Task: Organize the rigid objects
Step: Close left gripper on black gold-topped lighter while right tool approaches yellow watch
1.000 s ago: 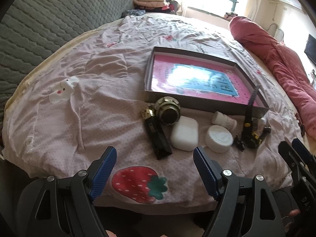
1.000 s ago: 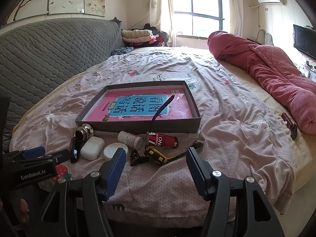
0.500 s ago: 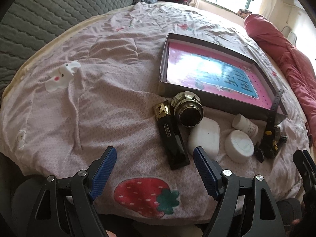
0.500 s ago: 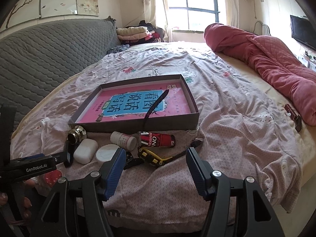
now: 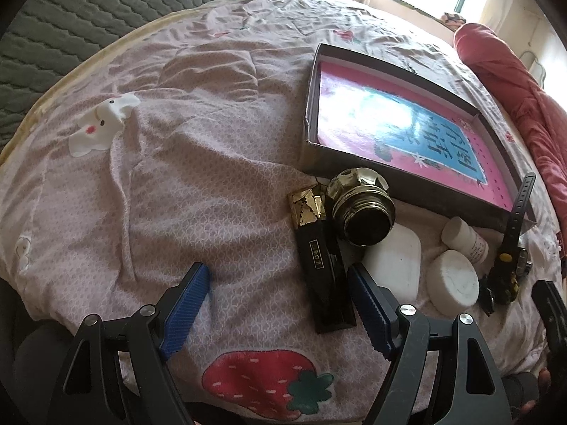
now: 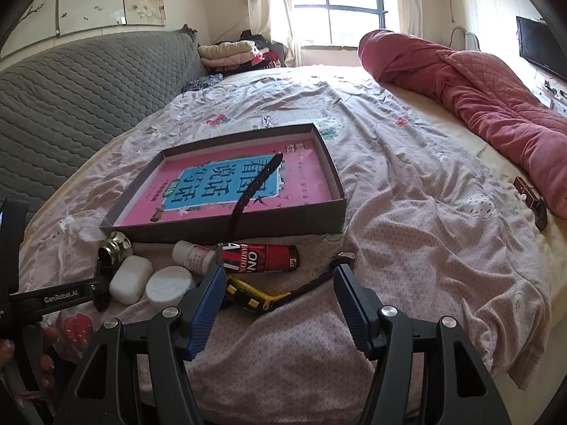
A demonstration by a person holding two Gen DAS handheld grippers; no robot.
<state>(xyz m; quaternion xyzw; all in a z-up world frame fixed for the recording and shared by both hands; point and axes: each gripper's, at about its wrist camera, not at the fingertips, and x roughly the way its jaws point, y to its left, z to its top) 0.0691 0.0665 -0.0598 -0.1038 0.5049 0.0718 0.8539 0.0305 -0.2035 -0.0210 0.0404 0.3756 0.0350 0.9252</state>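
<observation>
A shallow grey box (image 5: pixel 310 125) (image 6: pixel 226 228) with a pink book inside lies on the bed. In front of it sit a black tube with a gold cap (image 5: pixel 320 262), a gold-rimmed jar (image 5: pixel 361 209) (image 6: pixel 115 248), a white case (image 5: pixel 395 260) (image 6: pixel 130 279), a round white lid (image 5: pixel 453 283) (image 6: pixel 170 285), a small white bottle (image 5: pixel 464 239) (image 6: pixel 193 253), a red can (image 6: pixel 262 256) and a yellow-black watch (image 6: pixel 250 294) whose strap leans on the box. My left gripper (image 5: pixel 276 304) stands open just short of the black tube. My right gripper (image 6: pixel 278 304) hangs open near the watch.
A pink sheet with a strawberry patch (image 5: pixel 264 382) covers the bed. A red quilt (image 6: pixel 478 106) lies rolled along the right side, a grey quilted headboard (image 6: pixel 81 95) stands at the left. A small brown object (image 6: pixel 529 194) rests by the quilt.
Both grippers have moved forward toward the row of objects. The left one now has its right finger beside the black tube. Both stay open.
</observation>
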